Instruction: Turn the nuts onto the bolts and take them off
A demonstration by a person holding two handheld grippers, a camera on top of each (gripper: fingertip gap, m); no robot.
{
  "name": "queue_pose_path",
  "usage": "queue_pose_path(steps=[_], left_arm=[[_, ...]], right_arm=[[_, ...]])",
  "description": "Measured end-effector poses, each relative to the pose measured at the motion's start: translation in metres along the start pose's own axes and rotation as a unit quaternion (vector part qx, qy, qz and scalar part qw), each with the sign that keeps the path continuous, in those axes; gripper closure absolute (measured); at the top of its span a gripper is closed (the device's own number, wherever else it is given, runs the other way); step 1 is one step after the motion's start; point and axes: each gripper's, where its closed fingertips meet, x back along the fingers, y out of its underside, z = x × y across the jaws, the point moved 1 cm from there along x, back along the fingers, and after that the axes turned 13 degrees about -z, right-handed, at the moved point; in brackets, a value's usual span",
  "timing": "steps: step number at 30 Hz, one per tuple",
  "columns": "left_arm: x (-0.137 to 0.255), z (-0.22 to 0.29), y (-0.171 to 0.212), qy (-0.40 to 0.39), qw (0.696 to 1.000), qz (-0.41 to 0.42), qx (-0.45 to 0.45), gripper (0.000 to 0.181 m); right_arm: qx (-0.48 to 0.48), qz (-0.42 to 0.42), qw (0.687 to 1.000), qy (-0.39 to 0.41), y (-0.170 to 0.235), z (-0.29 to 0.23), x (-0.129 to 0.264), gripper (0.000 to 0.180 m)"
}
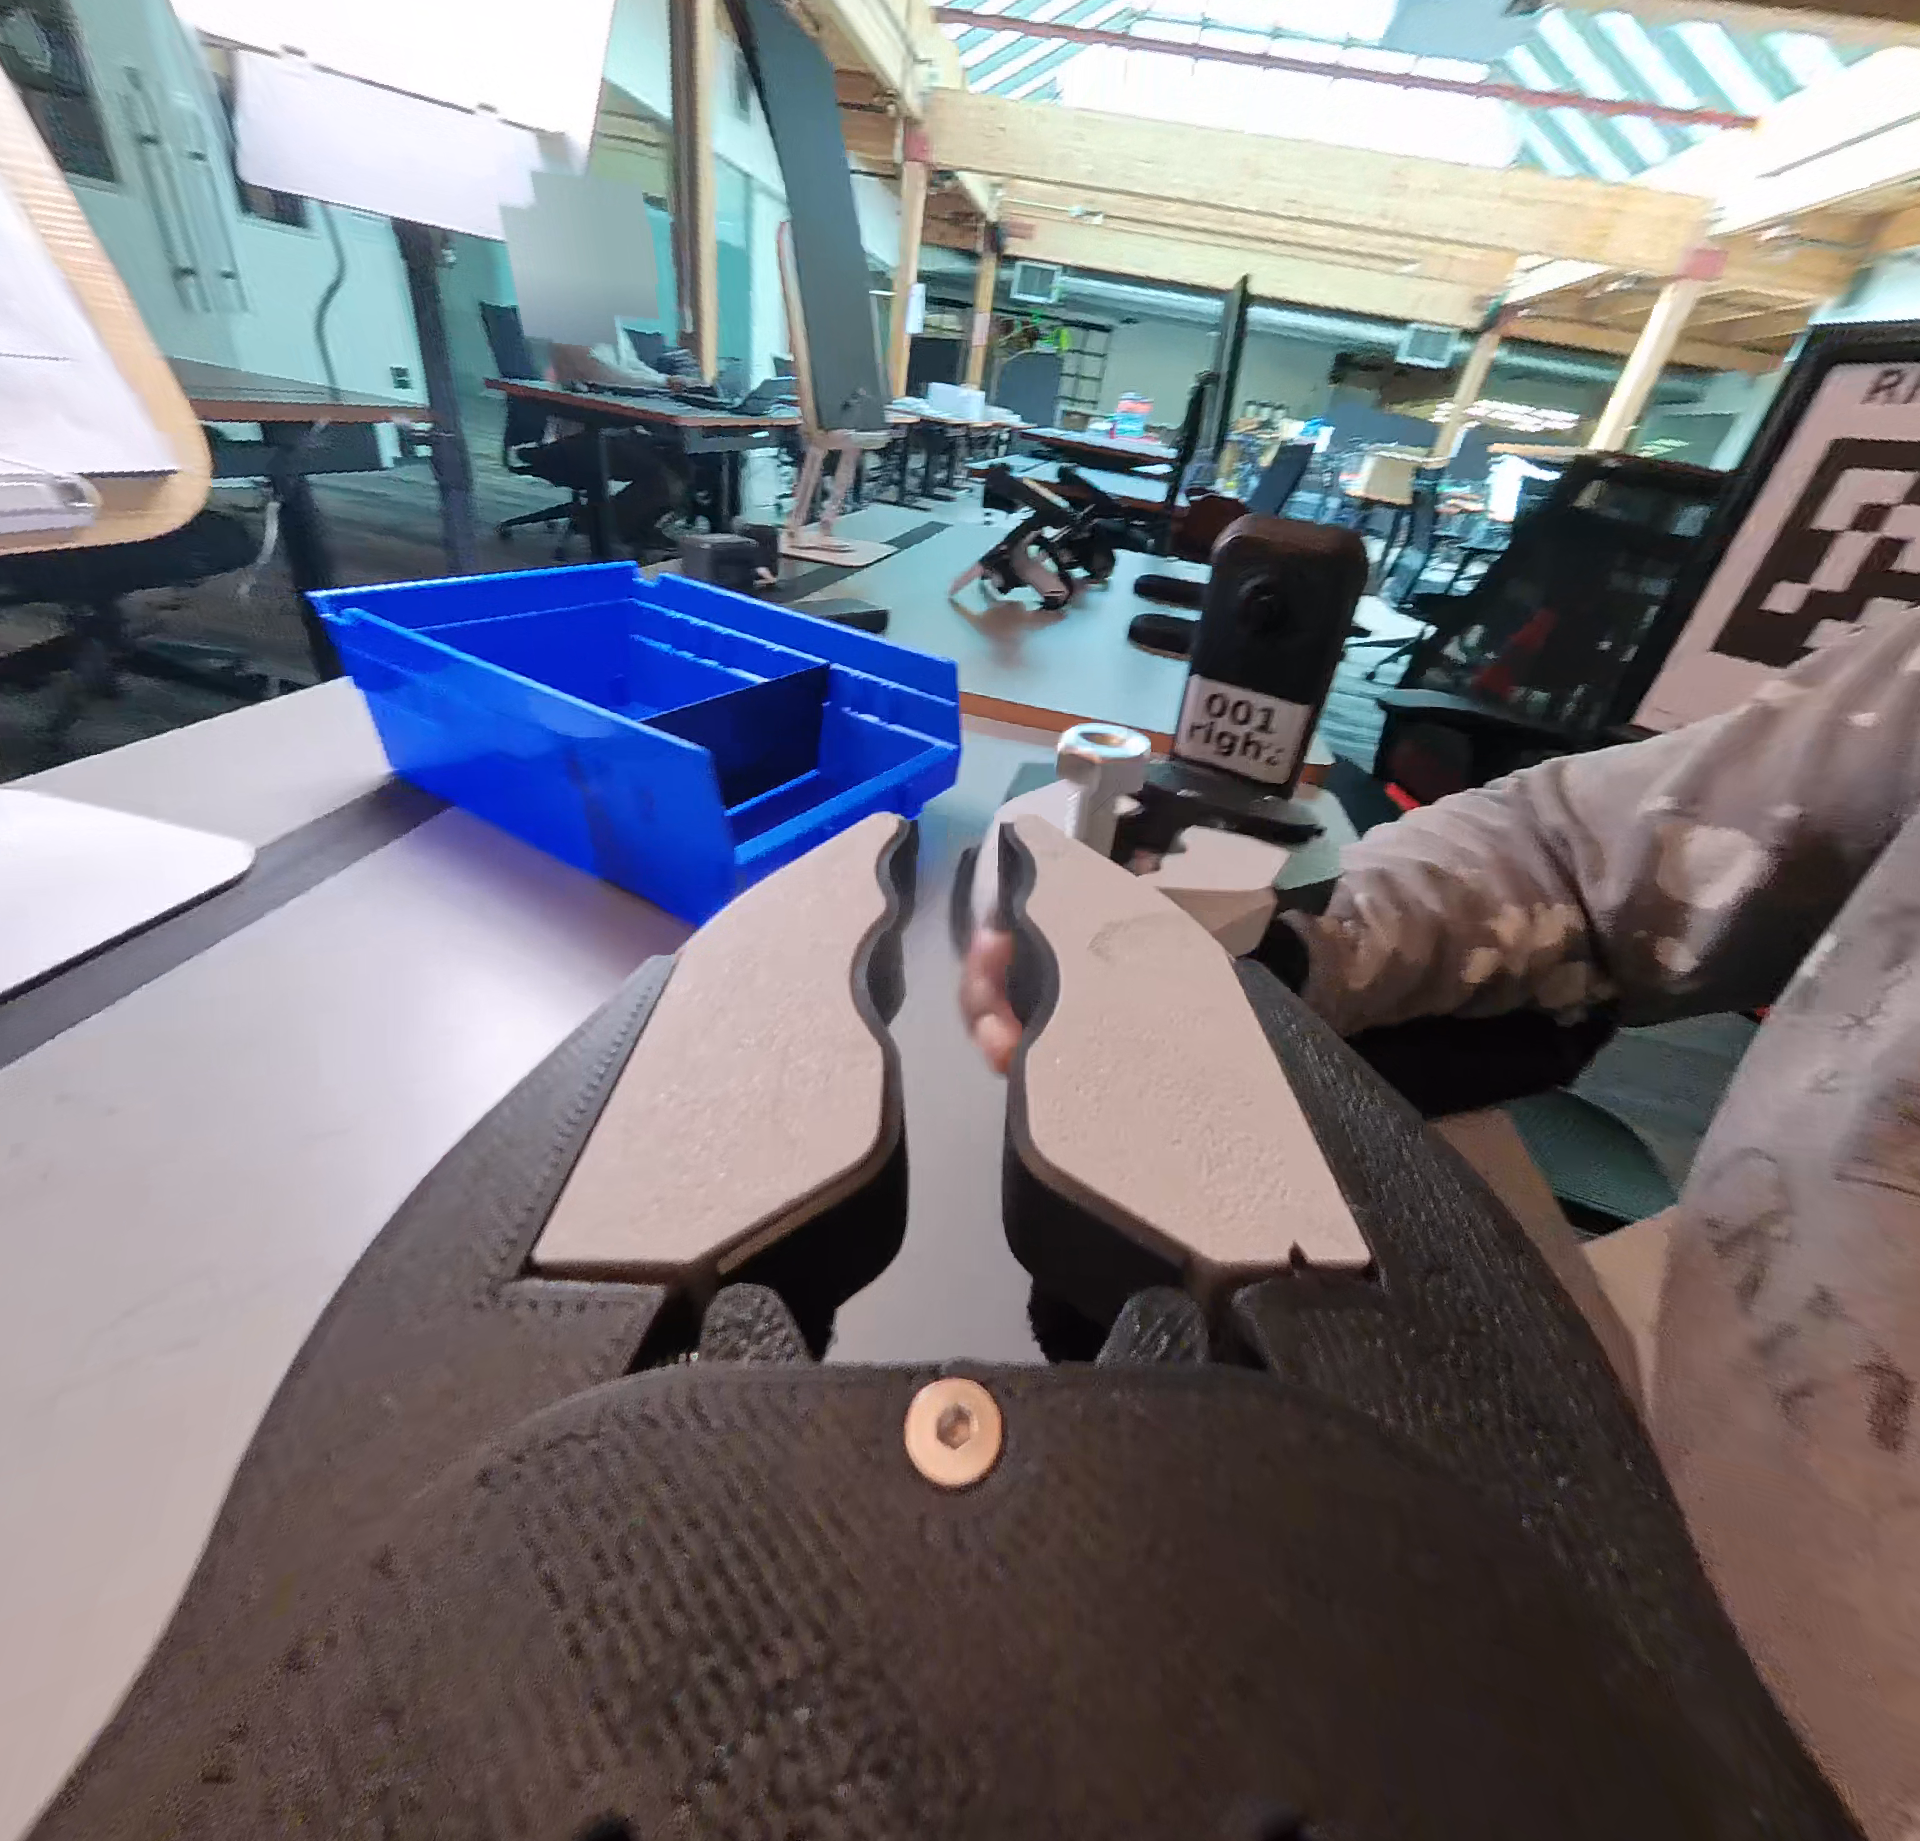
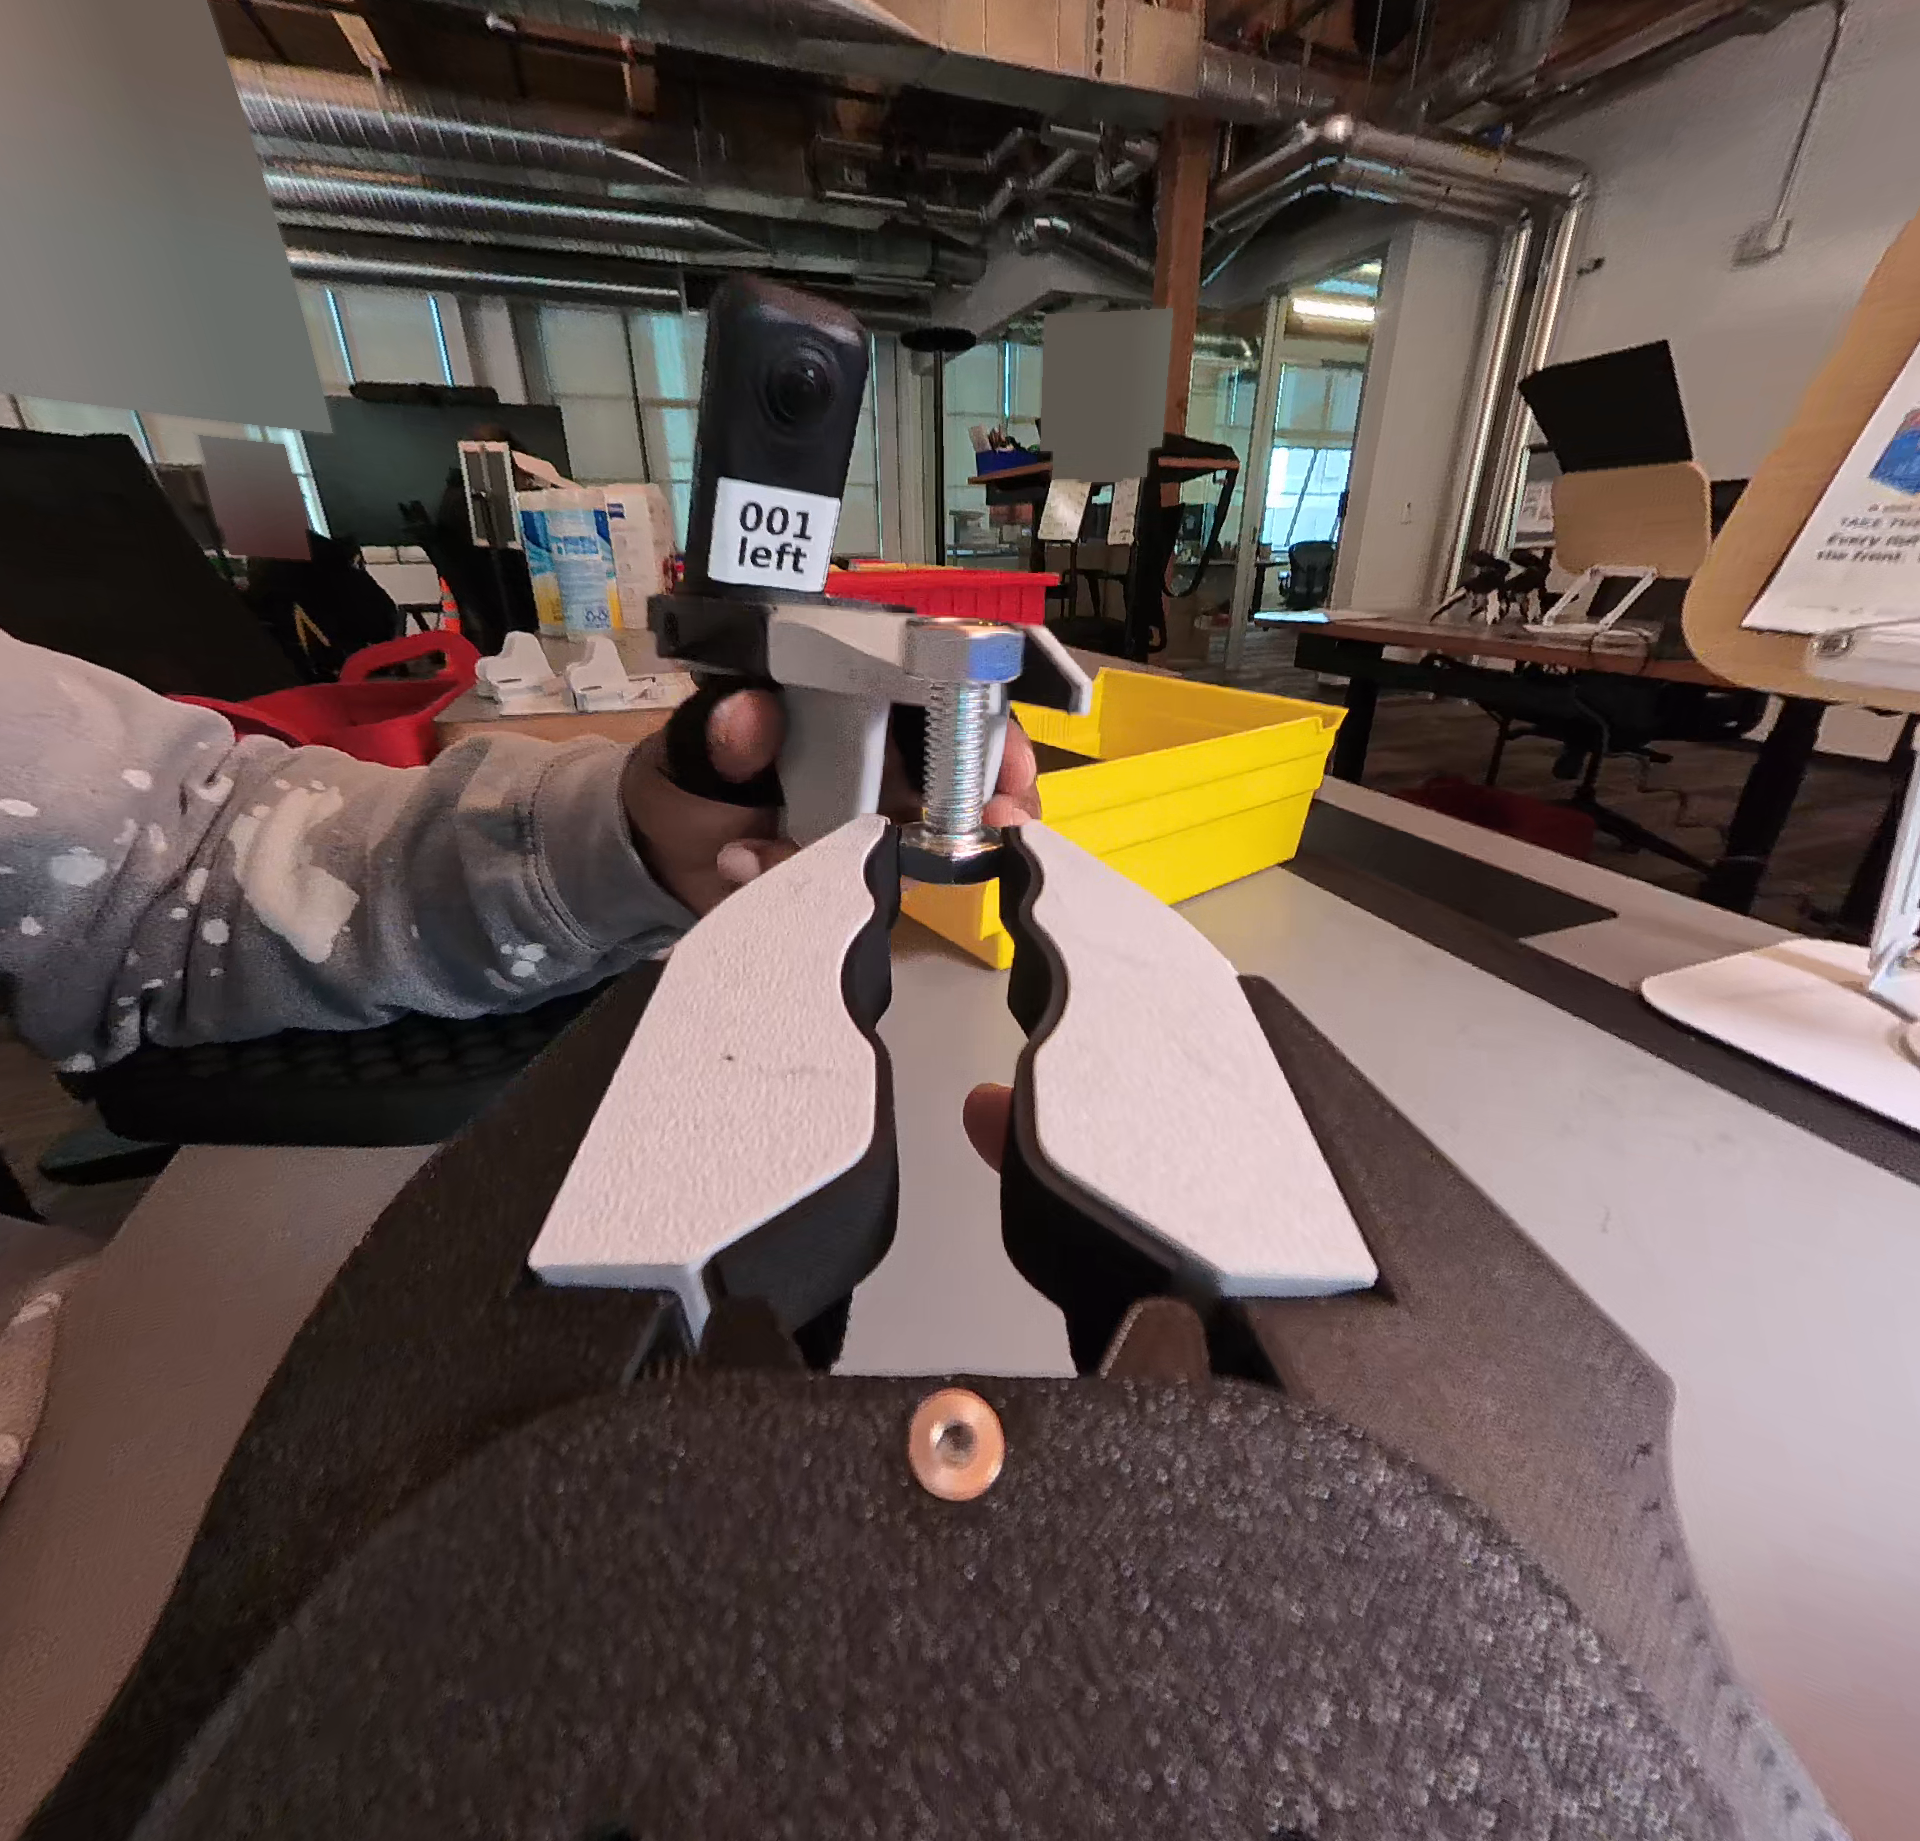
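Left gripper (image 2: 961, 648) clamps the bolt (image 2: 961, 742) head-up so the right gripper (image 2: 948, 856), jaws pinching the nut (image 2: 948, 849), can spin it.

We see the bolt (image 2: 961, 742) as bright, shiny metal with a crisply threaded shank, and the nut (image 2: 948, 853) as metal too, duller in shadow. The right gripper (image 2: 951, 841) has matt grey, finely grained finger plates set in rough, ribbed black plastic; the left gripper (image 1: 953, 830) looks alike. The blue bin (image 1: 540, 752) and yellow bin (image 2: 1174, 815) are smooth, glossy plastic. The table (image 2: 1507, 1116) is smooth and matt, and the sleeve (image 2: 260, 856) is soft, mottled cloth.
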Motion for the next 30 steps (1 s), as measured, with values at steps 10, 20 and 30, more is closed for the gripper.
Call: queue_pose_path(steps=[10, 20, 30], left_arm=[[-0.005, 0.019, -0.004, 0.045, 0.999, 0.004, -0.006, 0.155], [0.001, 0.019, -0.007, 0.055, 0.998, 0.015, 0.005, 0.154], [0.005, -0.003, 0.002, 0.017, 0.999, -0.002, 0.036, 0.167]], right_arm=[[0.005, -0.013, 1.0, 0.005, 0.003, -0.002, -0.003, 0.161], [0.008, -0.012, 1.0, 0.009, 0.002, 0.0, -0.003, 0.161], [0.009, 0.003, 1.0, 0.008, -0.004, -0.001, 0.0, 0.161]])
